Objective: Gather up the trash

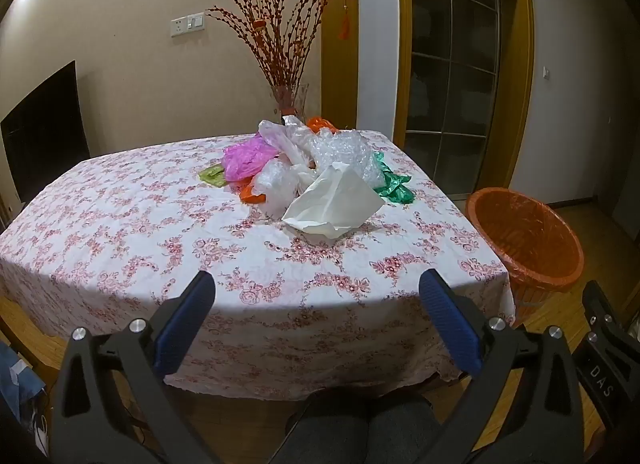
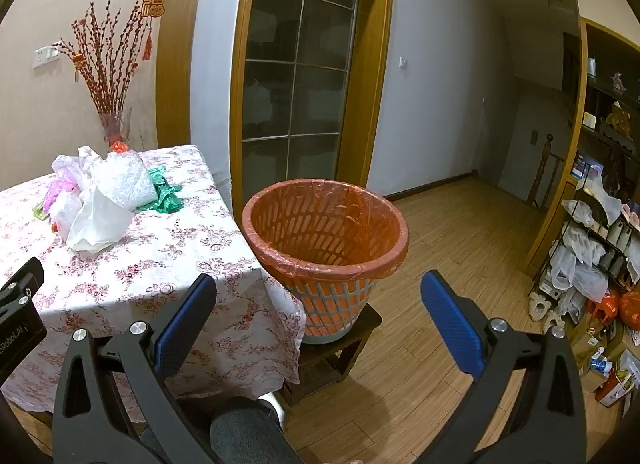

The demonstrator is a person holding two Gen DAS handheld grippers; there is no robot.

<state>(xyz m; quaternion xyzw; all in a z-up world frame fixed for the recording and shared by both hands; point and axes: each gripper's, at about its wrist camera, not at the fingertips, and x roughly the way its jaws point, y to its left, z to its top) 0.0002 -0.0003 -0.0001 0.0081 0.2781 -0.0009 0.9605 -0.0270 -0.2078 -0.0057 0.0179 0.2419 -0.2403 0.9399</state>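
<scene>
A heap of crumpled plastic bags (image 1: 308, 168) lies at the far middle of the table: white, pink, orange, green and clear bubble wrap. The same heap of bags (image 2: 100, 200) shows at the left in the right wrist view. A bin lined with an orange bag (image 2: 326, 240) stands on a low stool right of the table; the bin (image 1: 524, 240) also shows in the left wrist view. My left gripper (image 1: 316, 284) hangs open over the near table edge, well short of the heap. My right gripper (image 2: 318, 286) is open in front of the bin, holding nothing.
The table wears a floral cloth (image 1: 140, 224). A glass vase of red branches (image 1: 288, 100) stands behind the heap. A glazed door (image 2: 296, 88) is behind the bin. Cluttered shelves with bags and boxes (image 2: 592, 256) fill the right. A person's knees (image 1: 360, 432) show below.
</scene>
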